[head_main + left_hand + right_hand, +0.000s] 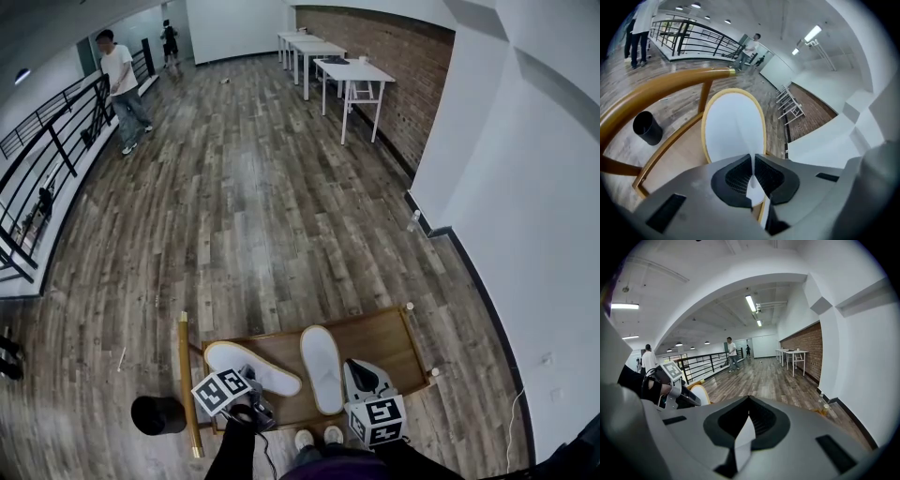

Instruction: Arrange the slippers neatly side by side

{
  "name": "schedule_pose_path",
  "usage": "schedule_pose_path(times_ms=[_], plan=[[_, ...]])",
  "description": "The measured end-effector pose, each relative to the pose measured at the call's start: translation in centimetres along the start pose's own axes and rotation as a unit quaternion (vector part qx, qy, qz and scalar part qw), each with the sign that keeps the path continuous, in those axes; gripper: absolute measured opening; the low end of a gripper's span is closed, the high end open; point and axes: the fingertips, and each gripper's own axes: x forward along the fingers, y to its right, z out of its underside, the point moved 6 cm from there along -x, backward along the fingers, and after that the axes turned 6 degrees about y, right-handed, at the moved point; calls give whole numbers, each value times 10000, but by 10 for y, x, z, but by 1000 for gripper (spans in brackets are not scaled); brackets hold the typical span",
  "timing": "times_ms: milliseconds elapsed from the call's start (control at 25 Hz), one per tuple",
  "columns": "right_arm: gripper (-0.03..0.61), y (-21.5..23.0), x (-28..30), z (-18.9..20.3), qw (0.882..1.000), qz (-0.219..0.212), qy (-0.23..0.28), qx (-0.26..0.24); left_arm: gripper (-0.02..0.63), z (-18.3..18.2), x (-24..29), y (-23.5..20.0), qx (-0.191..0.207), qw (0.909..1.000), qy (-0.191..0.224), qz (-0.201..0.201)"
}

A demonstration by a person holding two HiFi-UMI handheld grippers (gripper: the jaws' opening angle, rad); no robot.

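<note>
Two white slippers lie sole-up on a low wooden tray [380,328]. The left slipper [251,367] lies slanted, with its toe toward the tray's left. The right slipper [322,367] lies straight beside it, a narrow gap apart. My left gripper [242,389] is at the slanted slipper's heel end. In the left gripper view its jaws [753,158] are shut on a thin white edge of that slipper [733,126]. My right gripper [364,373] hovers just right of the straight slipper, not touching it. In its own view its jaws [749,398] meet at the tips and point out over the floor.
A wooden rail [184,375] runs along the tray's left side. A black cylinder [157,414] stands on the floor beyond it. White tables [349,70] line the brick wall far back. A person [122,84] walks by the black railing [52,141]. A white wall [525,234] is close on the right.
</note>
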Motion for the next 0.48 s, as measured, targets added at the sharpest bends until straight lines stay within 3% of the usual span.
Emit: schedule_pose_path(times_ms=[240,480], plan=[[-2,1,-1,1,10000,12,40,13,12,-14,-11,28,812,9958,166,398],[-2,0,-3,0,10000,-14,63,15,12,-19,-38,55,1784,9802,564,650]])
